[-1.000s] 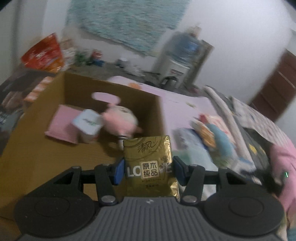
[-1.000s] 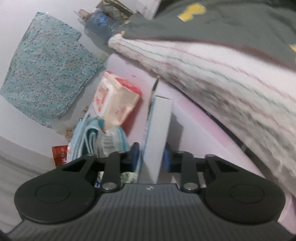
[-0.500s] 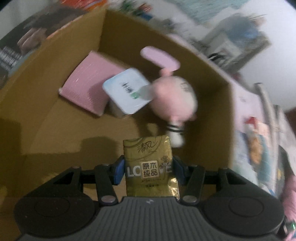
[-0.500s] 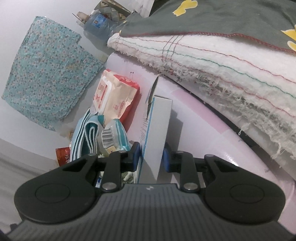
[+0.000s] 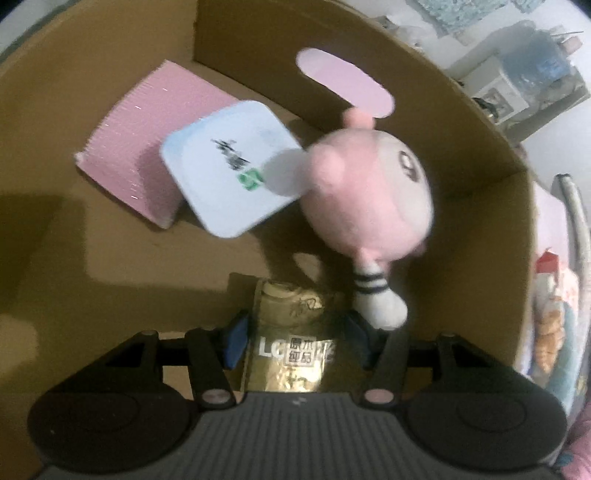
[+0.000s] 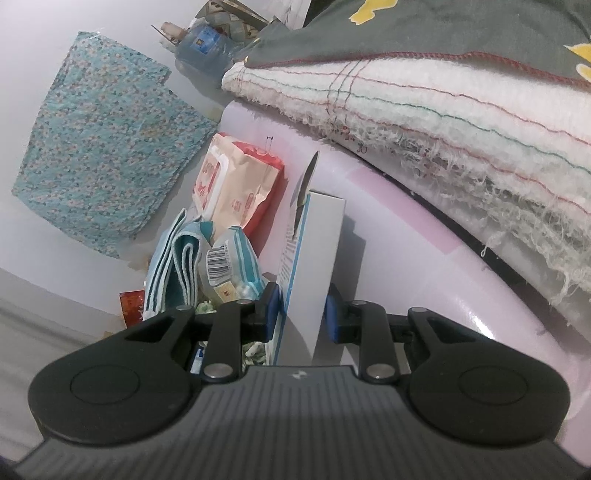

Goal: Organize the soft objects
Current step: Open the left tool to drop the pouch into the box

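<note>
My left gripper (image 5: 295, 338) is shut on a gold tissue pack (image 5: 290, 343) and holds it low inside a cardboard box (image 5: 491, 206); the pack's far end is crumpled against the box floor. In the box lie a pink plush toy (image 5: 373, 192), a light blue tissue pack (image 5: 225, 166) and a pink pad (image 5: 147, 140). My right gripper (image 6: 301, 314) is shut on a white and blue box (image 6: 314, 254) standing on a pink surface (image 6: 406, 266). Beside it lie a red wipes pack (image 6: 236, 184), a teal striped towel (image 6: 173, 258) and a teal packet (image 6: 232, 266).
A folded white blanket (image 6: 461, 122) and a dark green quilt (image 6: 443, 29) lie to the right of the right gripper. A water bottle (image 6: 205, 42) and a blue floral cloth (image 6: 99, 147) are at the wall. More soft items (image 5: 554, 332) lie outside the box's right wall.
My left gripper has moved down into the cardboard box with the gold pack, whose far end now presses on the floor. The right gripper has stayed nearly still with its box.
</note>
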The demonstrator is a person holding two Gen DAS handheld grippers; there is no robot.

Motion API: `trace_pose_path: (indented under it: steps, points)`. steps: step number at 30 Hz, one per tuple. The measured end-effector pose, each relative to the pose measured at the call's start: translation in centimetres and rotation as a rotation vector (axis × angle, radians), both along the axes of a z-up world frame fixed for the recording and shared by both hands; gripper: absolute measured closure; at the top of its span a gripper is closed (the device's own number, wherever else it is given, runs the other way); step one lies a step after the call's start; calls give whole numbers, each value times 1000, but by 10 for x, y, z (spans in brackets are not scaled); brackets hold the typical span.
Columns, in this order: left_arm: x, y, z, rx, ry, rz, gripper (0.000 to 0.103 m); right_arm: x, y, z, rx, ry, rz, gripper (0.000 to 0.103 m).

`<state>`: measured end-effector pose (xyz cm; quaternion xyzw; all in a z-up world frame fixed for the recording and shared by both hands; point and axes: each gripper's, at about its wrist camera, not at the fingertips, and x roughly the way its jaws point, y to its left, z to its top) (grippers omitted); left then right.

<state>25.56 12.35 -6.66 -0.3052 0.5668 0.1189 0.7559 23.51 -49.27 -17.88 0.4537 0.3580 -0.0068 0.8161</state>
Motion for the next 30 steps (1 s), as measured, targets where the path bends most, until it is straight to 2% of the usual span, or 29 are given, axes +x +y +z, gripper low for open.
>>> trace_pose_path:
  steps: [5, 9, 11, 19, 22, 26, 30]
  points:
    - [-4, -4, -2, -108, -50, 6, 37, -3, -2, -2, 9, -6, -2, 78]
    - [-8, -10, 6, -98, -88, -21, 23, -3, -2, -1, 4, -12, -4, 79]
    - [-13, -13, 13, -93, -103, -42, 19, -3, -1, 0, -2, -17, -7, 79]
    - [-53, -17, 50, -42, -125, -111, 19, -9, -4, 11, -3, -50, -35, 84]
    - [-55, -16, 67, -32, -186, -137, 19, -16, -8, 17, 5, -67, -44, 84]
    - [-90, -9, 92, 7, -281, -136, 19, -30, -14, 28, 32, -100, -57, 85]
    - [-121, 1, 111, 36, -354, -96, 19, -43, -18, 43, 65, -137, -55, 85]
